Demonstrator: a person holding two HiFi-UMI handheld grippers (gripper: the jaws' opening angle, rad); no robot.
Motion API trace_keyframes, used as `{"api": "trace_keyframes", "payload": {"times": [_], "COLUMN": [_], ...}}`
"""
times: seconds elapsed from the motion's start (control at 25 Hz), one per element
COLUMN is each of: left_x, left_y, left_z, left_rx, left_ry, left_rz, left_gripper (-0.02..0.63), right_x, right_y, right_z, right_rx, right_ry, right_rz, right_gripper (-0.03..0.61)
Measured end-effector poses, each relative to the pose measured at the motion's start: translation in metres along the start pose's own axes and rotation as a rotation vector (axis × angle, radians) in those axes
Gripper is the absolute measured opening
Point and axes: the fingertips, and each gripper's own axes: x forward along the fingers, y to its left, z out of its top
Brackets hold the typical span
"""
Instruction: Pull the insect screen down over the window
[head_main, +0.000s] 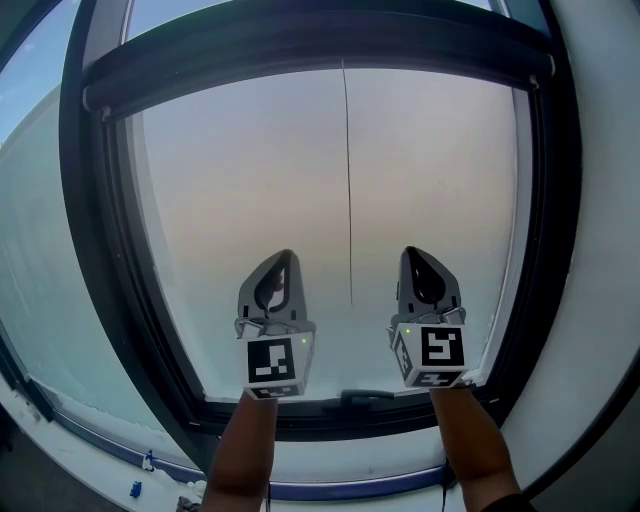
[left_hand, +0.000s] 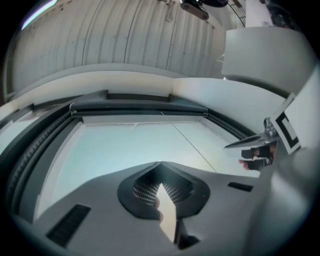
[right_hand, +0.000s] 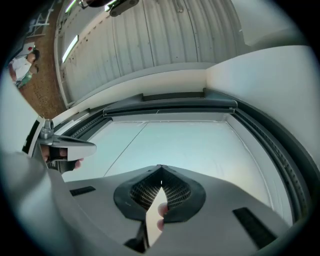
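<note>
A dark roller housing (head_main: 320, 50) runs across the top of the black-framed window (head_main: 100, 260). Under it, in the left gripper view, lies a pale bar (left_hand: 140, 119). A thin pull cord (head_main: 349, 200) hangs from there down the middle of the hazy pane and ends between my two grippers. The left gripper (head_main: 288, 256) is raised in front of the lower pane, left of the cord, jaws shut and empty. My right gripper (head_main: 411, 252) stands level with it, right of the cord, also shut on nothing. Each gripper view shows the other: right gripper (left_hand: 240, 145), left gripper (right_hand: 75, 147).
A small dark handle (head_main: 365, 397) sits on the bottom frame rail between my forearms. The white wall reveal (head_main: 600, 300) closes in on the right. Another glazed panel (head_main: 40, 250) lies to the left. A corrugated ceiling (right_hand: 150, 35) is overhead.
</note>
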Motion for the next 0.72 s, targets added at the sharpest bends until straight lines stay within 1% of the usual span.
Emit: {"api": "trace_keyframes", "payload": {"times": [0.08, 0.2, 0.32, 0.44, 0.6, 0.64, 0.72], "left_x": [0.011, 0.028, 0.045, 0.059, 0.076, 0.08, 0.089], "left_y": [0.008, 0.018, 0.03, 0.043, 0.051, 0.053, 0.057], "left_z": [0.01, 0.025, 0.047, 0.063, 0.079, 0.085, 0.095], "left_rx": [0.075, 0.194, 0.32, 0.41, 0.519, 0.552, 0.623], "left_ry": [-0.017, -0.013, -0.019, -0.02, -0.003, -0.002, 0.012], "left_rz": [0.003, -0.013, 0.017, 0.051, 0.065, 0.071, 0.076], "left_gripper": [0.003, 0.003, 0.003, 0.003, 0.005, 0.008, 0.037], "right_x": [0.008, 0.02, 0.04, 0.059, 0.073, 0.077, 0.087], "right_y": [-0.006, -0.012, -0.016, -0.015, -0.011, -0.011, -0.011], "right_z": [0.009, 0.022, 0.036, 0.05, 0.077, 0.086, 0.103], "right_rx": [-0.078, -0.206, -0.317, -0.431, -0.565, -0.594, -0.655], "right_ry": [-0.012, -0.021, -0.025, -0.022, -0.039, -0.047, -0.064], "right_rz": [0.004, 0.027, 0.049, 0.069, 0.098, 0.099, 0.096], "right_gripper": [0.003, 0.003, 0.003, 0.003, 0.004, 0.005, 0.006]}}
